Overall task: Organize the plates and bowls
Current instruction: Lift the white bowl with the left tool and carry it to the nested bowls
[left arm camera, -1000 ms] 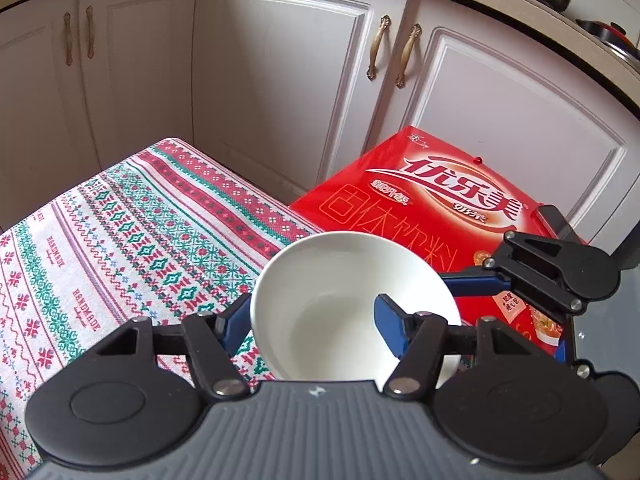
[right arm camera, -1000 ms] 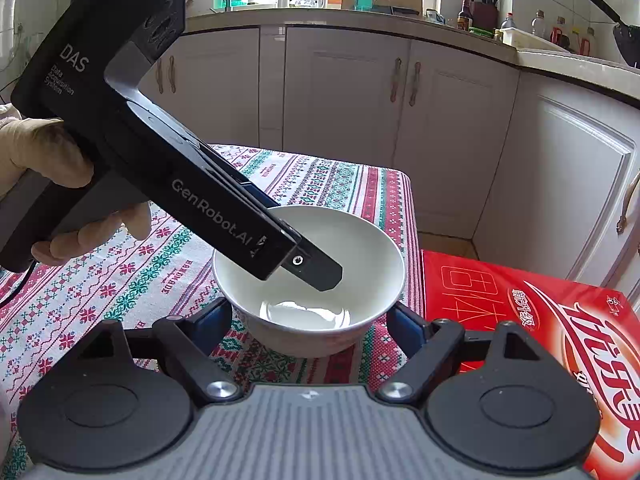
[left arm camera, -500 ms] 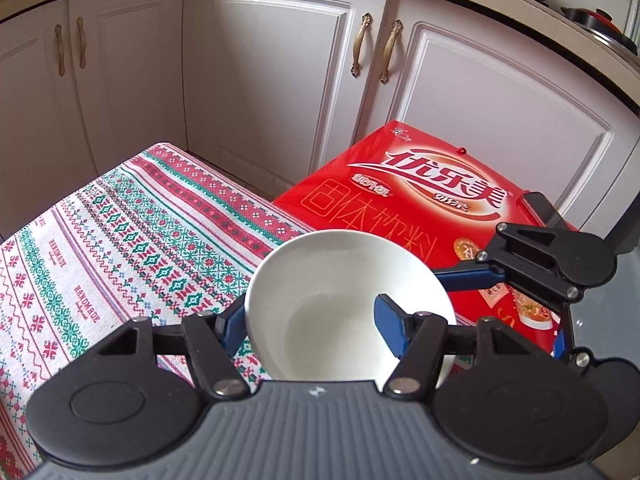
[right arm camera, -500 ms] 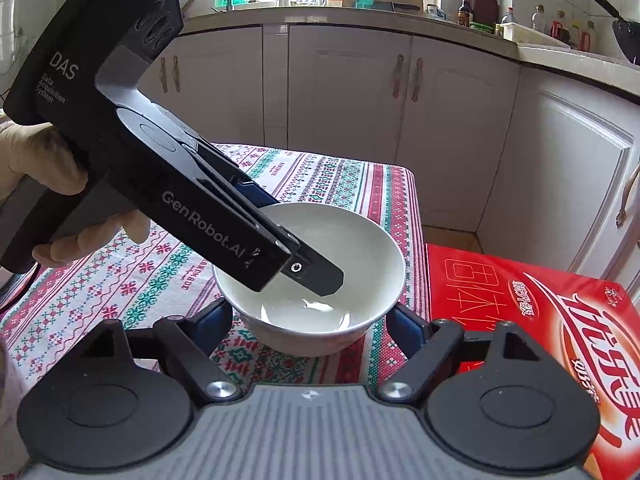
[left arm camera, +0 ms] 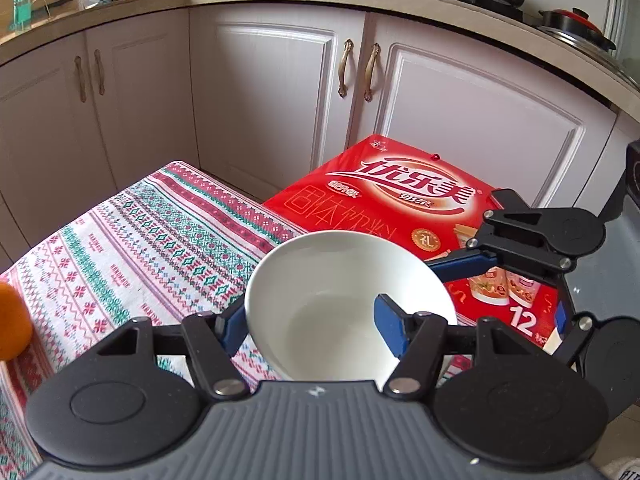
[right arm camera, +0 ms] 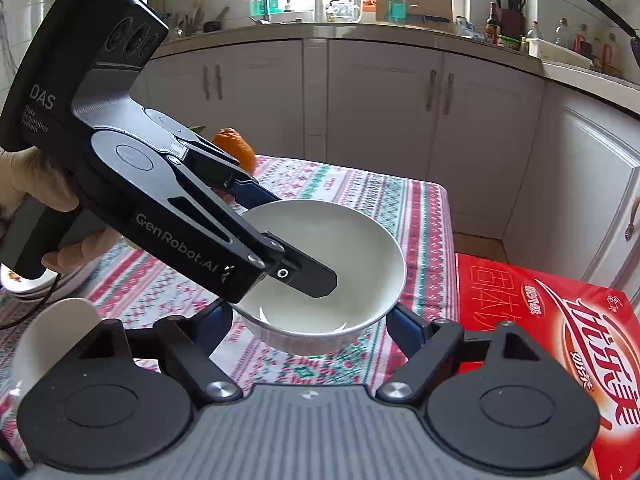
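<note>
White porcelain, the bowl (right arm camera: 320, 276) hangs above the patterned tablecloth (left arm camera: 132, 248), pinched at its rim by the left gripper (left arm camera: 310, 320), whose housing reads "DAS" and "GenRobot.AI". The right gripper (right arm camera: 310, 322) clamps the bowl's outer wall from both sides. A red carton (left arm camera: 400, 200) bearing Chinese lettering and "12" sits beside the table.

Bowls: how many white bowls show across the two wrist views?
2. One bowl is clamped at its rim in the left gripper, seen in both views. A second bowl shows at the right wrist view's lower left, partly hidden. Others may be out of view.
</note>
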The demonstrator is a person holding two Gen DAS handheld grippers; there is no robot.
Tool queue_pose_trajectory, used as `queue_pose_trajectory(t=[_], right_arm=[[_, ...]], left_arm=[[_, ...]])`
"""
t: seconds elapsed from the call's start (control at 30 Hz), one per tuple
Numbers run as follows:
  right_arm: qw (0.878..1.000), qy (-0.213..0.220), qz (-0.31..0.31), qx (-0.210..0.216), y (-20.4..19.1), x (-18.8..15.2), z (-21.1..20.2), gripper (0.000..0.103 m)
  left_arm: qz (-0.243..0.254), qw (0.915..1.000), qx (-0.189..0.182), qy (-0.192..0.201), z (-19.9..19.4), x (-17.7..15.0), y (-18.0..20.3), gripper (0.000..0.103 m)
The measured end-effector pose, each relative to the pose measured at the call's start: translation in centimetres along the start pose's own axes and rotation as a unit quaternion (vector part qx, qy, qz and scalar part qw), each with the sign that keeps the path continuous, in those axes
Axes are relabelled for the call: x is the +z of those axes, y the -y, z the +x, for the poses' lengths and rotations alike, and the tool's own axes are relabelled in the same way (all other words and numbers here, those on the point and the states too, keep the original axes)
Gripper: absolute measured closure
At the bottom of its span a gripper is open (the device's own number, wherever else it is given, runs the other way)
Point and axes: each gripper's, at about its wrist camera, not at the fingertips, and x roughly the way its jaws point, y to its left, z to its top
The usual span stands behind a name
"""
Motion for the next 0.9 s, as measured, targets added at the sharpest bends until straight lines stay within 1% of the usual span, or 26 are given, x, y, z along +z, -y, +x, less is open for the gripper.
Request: queue_pose_trajectory(t=[0.27, 0.37, 0.6, 0.73, 0.9], right_arm=[[0.999, 0.008, -0.014, 0.035, -2.9, -0.1, -3.5, 0.016], [0.999, 0.010, -0.017, 0.044, -3.7, -0.1, -4.1, 0.016], [0.996, 0.020, -0.037, 0.076, -6.6, -0.3, -6.3, 0.016], [0.994, 0.020, -0.050, 0.095, -8.2, -0.5, -7.0, 0.016], [0.991, 0.014, -0.061, 0.116, -10.1, -1.0, -7.4, 0.016]], left_arm=[[-0.005, 0.9995, 0.026, 0.016, -4.5, -1.7, 2.2, 0.039], [-0.008, 0.9991, 0.036, 0.021, -6.2, -2.4, 2.7, 0.039], [-0.028, 0.9971, 0.061, 0.035, -10.0, -4.7, 3.8, 0.038], [-0.043, 0.9957, 0.074, 0.035, -11.6, -6.2, 4.2, 0.038], [-0.061, 0.9941, 0.084, 0.033, -12.7, -8.0, 4.5, 0.038]])
